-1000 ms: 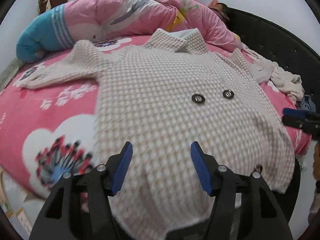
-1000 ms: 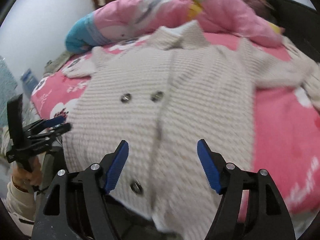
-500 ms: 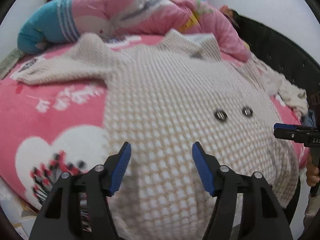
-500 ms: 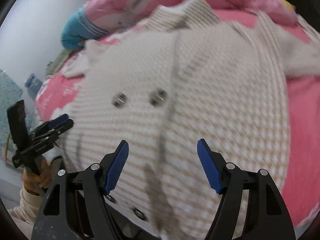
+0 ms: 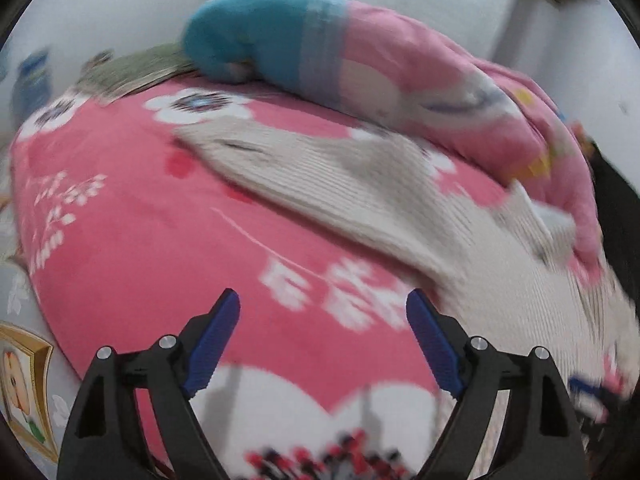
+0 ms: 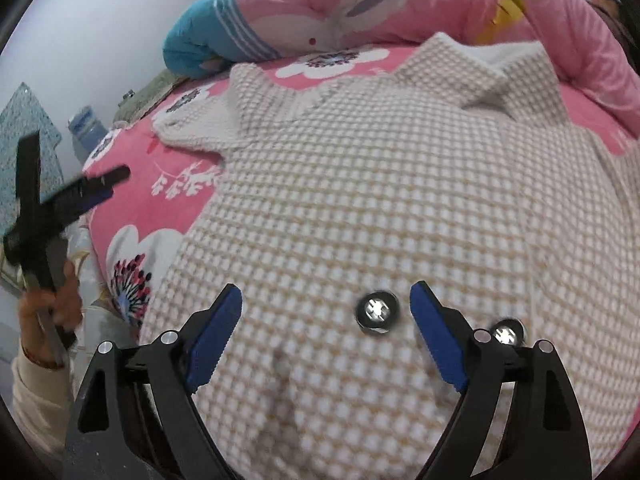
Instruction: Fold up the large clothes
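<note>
At the bottom of the left wrist view, the left gripper (image 5: 323, 344) is seen with its jaws wide and opening, nothing between them; only the pink flowered bedspread (image 5: 132, 248) is framed below. Above and to the right, a blurred sleeve (image 5: 304, 168) of the cream checked coat (image 5: 560, 280) is laid across the bedspread, running from centre frame down to the right edge. At the top, a rolled pink and blue quilt (image 5: 360, 52) is piled against the white wall. At the bottom of the right wrist view, the right gripper (image 6: 326, 340) is likewise seen with jaws wide and opening, empty, poised over the coat's front, which is spread flat over most of the frame. One metal button (image 6: 377, 311) is seen between the blue fingers (image 6: 214, 340), another (image 6: 506, 334) just to the right. At the left edge, the other gripper is seen gripped in a hand (image 6: 52, 304) beside the bed. The collar (image 6: 480, 68) is seen near the top, touching the quilt.
</note>
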Demonstrator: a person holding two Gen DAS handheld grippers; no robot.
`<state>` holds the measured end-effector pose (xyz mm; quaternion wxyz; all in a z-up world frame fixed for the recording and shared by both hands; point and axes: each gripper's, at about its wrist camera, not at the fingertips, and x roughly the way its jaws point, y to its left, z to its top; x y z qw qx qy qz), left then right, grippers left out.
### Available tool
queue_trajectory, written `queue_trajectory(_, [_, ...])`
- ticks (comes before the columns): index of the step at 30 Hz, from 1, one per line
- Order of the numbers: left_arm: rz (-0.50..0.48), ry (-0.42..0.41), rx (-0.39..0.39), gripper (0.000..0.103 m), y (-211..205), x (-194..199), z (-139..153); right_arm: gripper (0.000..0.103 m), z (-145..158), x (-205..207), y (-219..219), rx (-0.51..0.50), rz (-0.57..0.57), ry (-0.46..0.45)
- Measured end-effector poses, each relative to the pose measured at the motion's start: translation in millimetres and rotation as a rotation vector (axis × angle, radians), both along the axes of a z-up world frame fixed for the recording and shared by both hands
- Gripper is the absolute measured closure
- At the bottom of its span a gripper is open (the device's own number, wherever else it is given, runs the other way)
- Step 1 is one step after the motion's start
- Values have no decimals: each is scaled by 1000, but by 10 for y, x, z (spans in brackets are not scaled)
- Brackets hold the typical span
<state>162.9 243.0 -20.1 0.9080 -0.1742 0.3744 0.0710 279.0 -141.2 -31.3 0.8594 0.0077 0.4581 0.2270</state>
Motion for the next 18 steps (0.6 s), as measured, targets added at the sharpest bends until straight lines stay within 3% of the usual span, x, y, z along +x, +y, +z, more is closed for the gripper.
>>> queue_trajectory(3, [96, 26, -74, 18, 363, 151, -69, 21, -97, 13, 80, -32, 8, -4])
queue_trajectory(8, [183, 42, -182, 18, 733, 399, -153, 21, -244, -17, 186, -125, 36, -36])
queue_trajectory(13, [239, 33, -257, 18, 950, 772, -202, 21, -247, -54, 237, -140, 57, -51])
queue_trajectory(18, [284, 82, -176, 26, 1059, 1268, -273, 21, -180, -63, 185, -100, 38, -60])
